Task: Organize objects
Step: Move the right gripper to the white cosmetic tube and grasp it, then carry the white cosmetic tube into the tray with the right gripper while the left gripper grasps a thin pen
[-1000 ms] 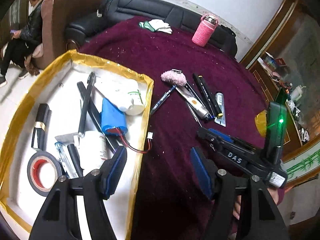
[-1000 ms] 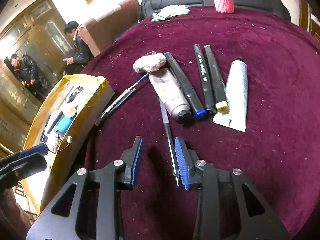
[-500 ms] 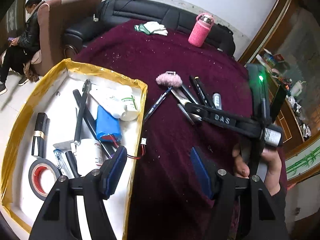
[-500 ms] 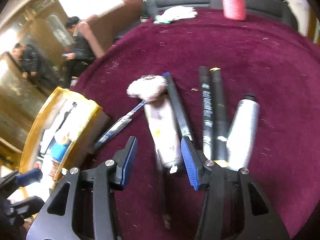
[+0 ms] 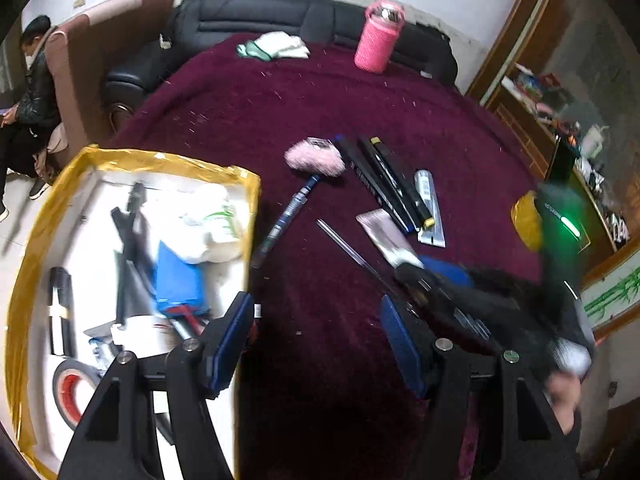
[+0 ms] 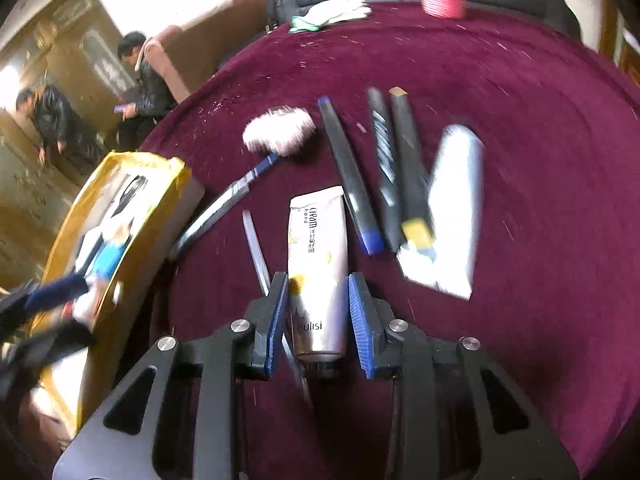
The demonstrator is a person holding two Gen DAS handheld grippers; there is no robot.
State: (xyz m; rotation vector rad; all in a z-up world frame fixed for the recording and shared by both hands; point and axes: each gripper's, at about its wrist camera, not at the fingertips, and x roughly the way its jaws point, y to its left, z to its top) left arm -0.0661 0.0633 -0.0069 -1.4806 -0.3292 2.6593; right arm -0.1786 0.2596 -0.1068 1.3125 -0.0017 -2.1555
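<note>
We saw the worktop point(image 5: 400, 92) draped in a maroon cloth, its far half lying bare out to a pink bottle point(image 5: 378, 36) and a pair of white gloves point(image 5: 276, 46) near the back rim, with a black sofa point(image 5: 280, 16) just behind. On the left, a gold-edged tray point(image 5: 248, 184) sat with its right wall running close beside the left claw point(image 5: 316, 336), whose jaws stood wide apart over bare cloth with nothing between them; one finger hung above the tray's edge. The tray held a blue battery pack point(image 5: 180, 276), a roll of black tape point(image 5: 70, 384) and other items blurred in the frame. Between tray and the cluster of things lay a strip of open cloth crossed only by a pen point(image 6: 224, 204) and a thin clear rod point(image 6: 254, 248). The right claw point(image 6: 318, 316) straddled a hand cream tube point(image 6: 318, 248), the tube's cap end lying between the blue pads point(image 6: 362, 320) and its flat end pointing away; the jaws were closing, and the pads looked to be touching the tube's sides, gripping it. Just right of the tube lay three dark markers point(image 6: 352, 176) side by side and a silver-white tube point(image 6: 452, 208), with a fluffy pink puff point(image 6: 280, 130) beyond the pen. To the right of these the cloth lay open.
</note>
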